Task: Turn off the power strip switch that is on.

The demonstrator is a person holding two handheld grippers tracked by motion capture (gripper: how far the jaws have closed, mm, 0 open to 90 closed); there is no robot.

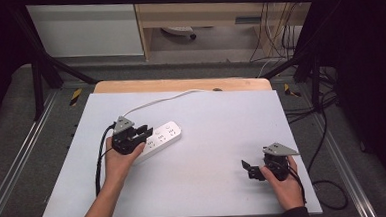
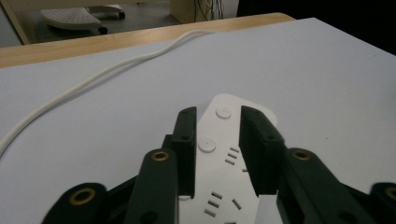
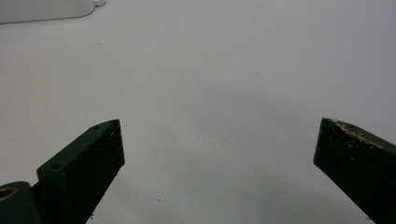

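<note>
My left gripper [image 1: 141, 131], forearm reaching in from the tabletop's near edge, hovers over the white power strip [image 1: 158, 138] left of centre, jaws partly apart astride it. My right gripper [image 1: 249, 168] rests near the near-right corner, jaws wide apart.

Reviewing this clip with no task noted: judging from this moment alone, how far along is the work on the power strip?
Early. Nothing looks finished: the power strip lies flat on the white table, its cable trailing to the far edge. In hand: the left gripper sits over the strip, jaws apart either side of its buttons, not clamped. The right gripper waits open over bare table. Any grasp or move is still ahead.
</note>
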